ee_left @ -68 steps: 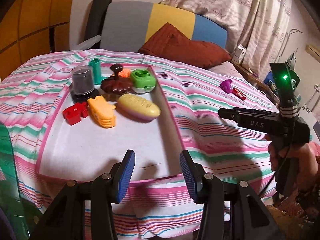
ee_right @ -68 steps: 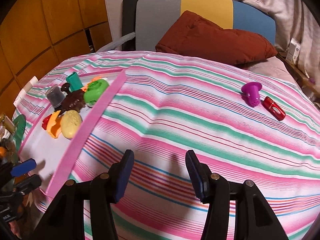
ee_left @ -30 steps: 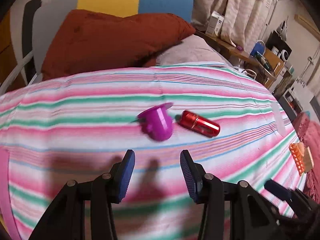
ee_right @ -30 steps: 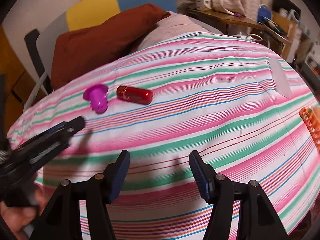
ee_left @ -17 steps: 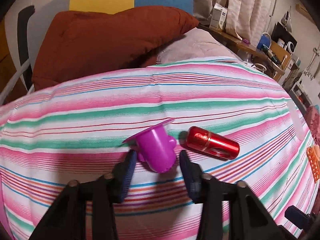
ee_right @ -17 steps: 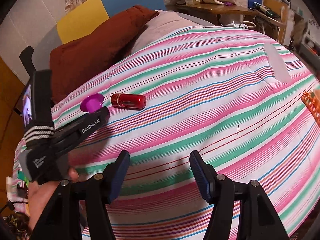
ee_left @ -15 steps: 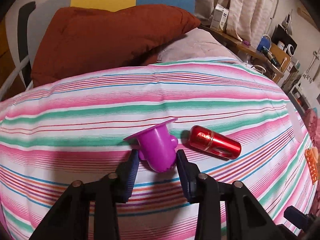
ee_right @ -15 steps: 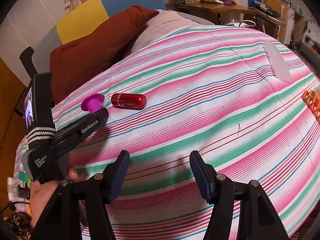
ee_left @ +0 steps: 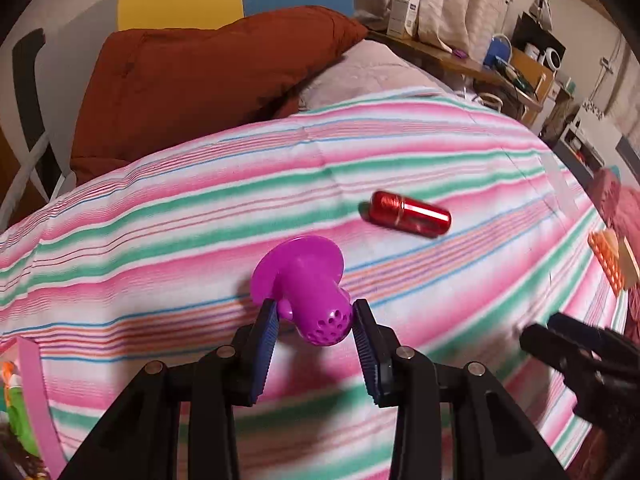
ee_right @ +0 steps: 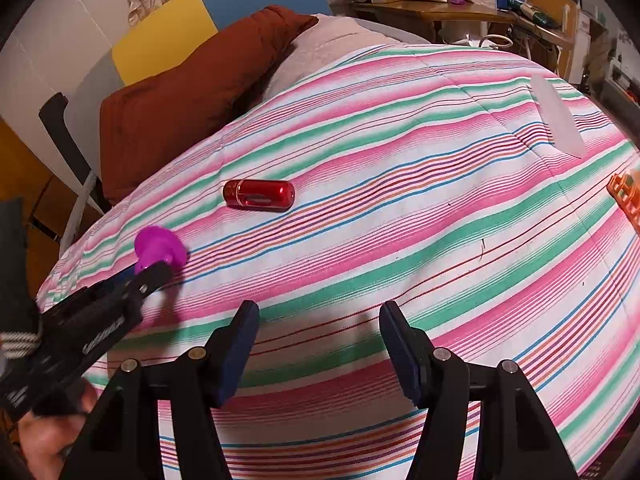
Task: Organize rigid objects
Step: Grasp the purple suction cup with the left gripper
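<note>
While the left tongs (ee_left: 314,330) have just been closing, their blue ribbed pads now press on both sides of the purple perforated plug (ee_left: 308,288), its flange pointing away from the camera and its holed end toward it. In the right wrist view the plug (ee_right: 160,250) sits at the tip of those tongs, above the striped bedspread (ee_right: 400,152). A red metallic capsule (ee_left: 410,213) lies on its side near the plug, apart from it, with bare striped cloth all round. The right tongs (ee_right: 318,344) stand open with nothing between the pads, over a broad free stretch of bedspread. At the far edge a rust-brown cushion (ee_left: 200,76) bounds the surface; to the right the cloth falls away toward an orange grid-like piece (ee_left: 608,256) at the rim. A pink tray edge (ee_left: 38,400) shows at the lower left of the left wrist view. White lettering runs along the left tool's body in the right wrist view, too blurred to read.
</note>
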